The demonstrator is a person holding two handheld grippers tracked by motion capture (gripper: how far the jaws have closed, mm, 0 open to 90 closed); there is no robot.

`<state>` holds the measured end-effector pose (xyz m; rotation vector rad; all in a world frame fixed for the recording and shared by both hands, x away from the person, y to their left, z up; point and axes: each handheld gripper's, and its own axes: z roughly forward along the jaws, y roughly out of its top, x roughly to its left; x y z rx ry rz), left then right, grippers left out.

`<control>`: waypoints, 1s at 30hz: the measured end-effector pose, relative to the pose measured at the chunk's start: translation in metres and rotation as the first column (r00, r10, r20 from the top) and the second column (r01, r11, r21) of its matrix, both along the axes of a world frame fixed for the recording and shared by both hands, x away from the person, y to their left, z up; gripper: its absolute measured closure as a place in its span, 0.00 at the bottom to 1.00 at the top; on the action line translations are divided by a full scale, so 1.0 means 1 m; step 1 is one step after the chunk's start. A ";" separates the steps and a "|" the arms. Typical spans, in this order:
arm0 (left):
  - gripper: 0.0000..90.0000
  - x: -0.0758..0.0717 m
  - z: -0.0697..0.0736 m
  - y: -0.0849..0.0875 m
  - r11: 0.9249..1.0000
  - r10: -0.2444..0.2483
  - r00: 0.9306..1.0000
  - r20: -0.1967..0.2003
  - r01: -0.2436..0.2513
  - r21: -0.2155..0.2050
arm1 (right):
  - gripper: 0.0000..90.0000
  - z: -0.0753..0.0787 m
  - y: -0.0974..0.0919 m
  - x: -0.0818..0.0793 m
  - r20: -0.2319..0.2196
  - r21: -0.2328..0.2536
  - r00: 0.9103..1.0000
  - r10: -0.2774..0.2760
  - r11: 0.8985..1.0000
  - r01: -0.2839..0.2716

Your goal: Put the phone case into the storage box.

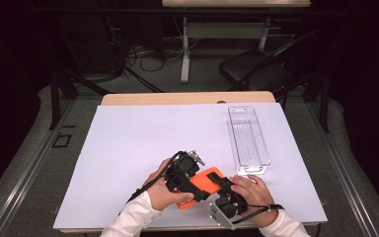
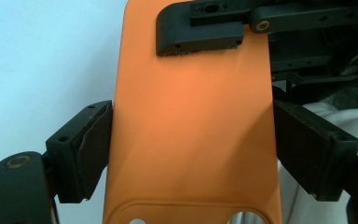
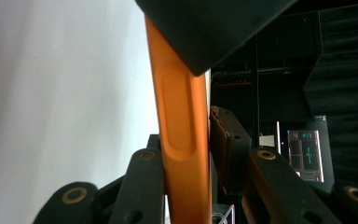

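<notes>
An orange phone case is held just above the white sheet near the table's front edge, between both grippers. My left gripper spans the case's width; in the left gripper view its pads press on the two long edges of the case. My right gripper comes from the right and pinches the case through its thickness. In the right gripper view the case stands edge-on between the right gripper's jaws, which touch both faces. One right finger lies on the case's face.
A clear plastic tray lies lengthwise at the right of the white sheet. The wooden table edge runs along the back. A dark chair and a desk stand beyond the table.
</notes>
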<state>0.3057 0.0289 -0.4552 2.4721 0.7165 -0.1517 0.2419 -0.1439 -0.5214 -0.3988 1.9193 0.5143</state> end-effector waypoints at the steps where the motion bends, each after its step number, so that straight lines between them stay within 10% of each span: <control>1: 0.18 0.000 0.000 0.000 1.000 0.001 1.000 -0.005 -0.001 -0.003 | 0.84 0.000 0.000 0.000 0.000 -0.001 1.000 0.001 1.000 -0.001; 30: 0.18 0.013 0.001 0.003 0.999 0.024 0.994 -0.105 -0.028 -0.035 | 0.94 -0.001 0.000 0.002 0.057 -0.026 0.998 0.001 1.000 0.000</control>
